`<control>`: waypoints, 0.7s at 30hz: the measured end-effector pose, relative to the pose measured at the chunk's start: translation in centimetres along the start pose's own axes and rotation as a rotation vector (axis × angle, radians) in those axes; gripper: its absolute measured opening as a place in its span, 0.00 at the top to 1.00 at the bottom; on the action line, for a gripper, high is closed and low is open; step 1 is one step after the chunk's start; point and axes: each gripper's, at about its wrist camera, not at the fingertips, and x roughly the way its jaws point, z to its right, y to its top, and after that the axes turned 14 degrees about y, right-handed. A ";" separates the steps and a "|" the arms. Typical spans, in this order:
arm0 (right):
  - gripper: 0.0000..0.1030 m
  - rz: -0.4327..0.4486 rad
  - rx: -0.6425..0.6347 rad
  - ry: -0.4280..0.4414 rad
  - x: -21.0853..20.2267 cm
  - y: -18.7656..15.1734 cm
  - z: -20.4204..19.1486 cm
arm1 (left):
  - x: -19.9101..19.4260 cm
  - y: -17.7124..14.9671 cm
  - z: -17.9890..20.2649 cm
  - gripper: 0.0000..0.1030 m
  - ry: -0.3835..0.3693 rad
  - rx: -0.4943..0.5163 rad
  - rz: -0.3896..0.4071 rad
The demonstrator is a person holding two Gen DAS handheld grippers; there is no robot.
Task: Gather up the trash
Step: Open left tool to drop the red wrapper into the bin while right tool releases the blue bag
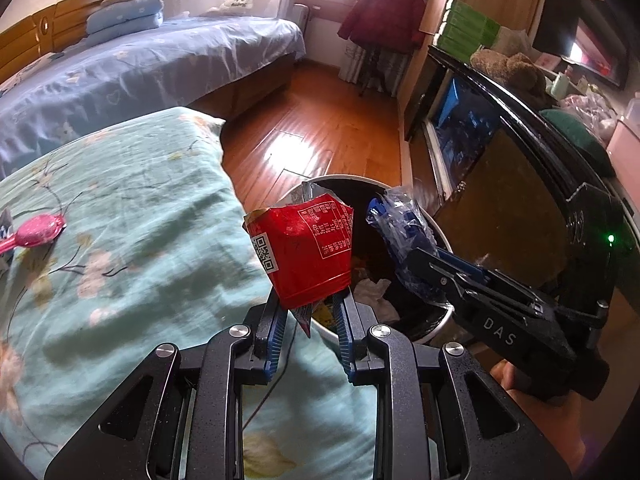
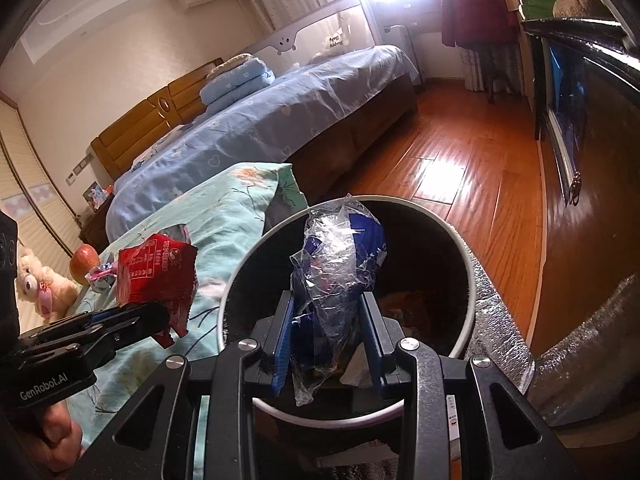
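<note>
The left tongs (image 1: 306,312) clench a crumpled red packet (image 1: 306,248) near the bin's (image 2: 471,280) rim, beside the bed (image 1: 120,208); let go here, it could land on the quilt. The right tongs (image 2: 328,332) grip a blue-and-clear wrapper (image 2: 340,256) over the bin mouth; light film may drift.

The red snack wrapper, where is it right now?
The red snack wrapper is pinched in the left gripper, beside the bin's rim, over the teal quilt's edge.
</note>
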 end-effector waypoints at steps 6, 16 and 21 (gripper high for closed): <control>0.67 -0.010 0.011 -0.001 0.1 0.5 0.6 | 1.2 0.2 0.4 0.78 -0.010 0.008 -0.028; 0.65 -0.024 0.031 0.000 0.4 0.9 1.7 | 2.2 0.7 1.4 0.76 -0.019 0.025 -0.040; 0.60 -0.034 0.046 -0.002 0.5 1.0 2.2 | 2.0 0.6 1.3 0.60 -0.026 0.017 -0.030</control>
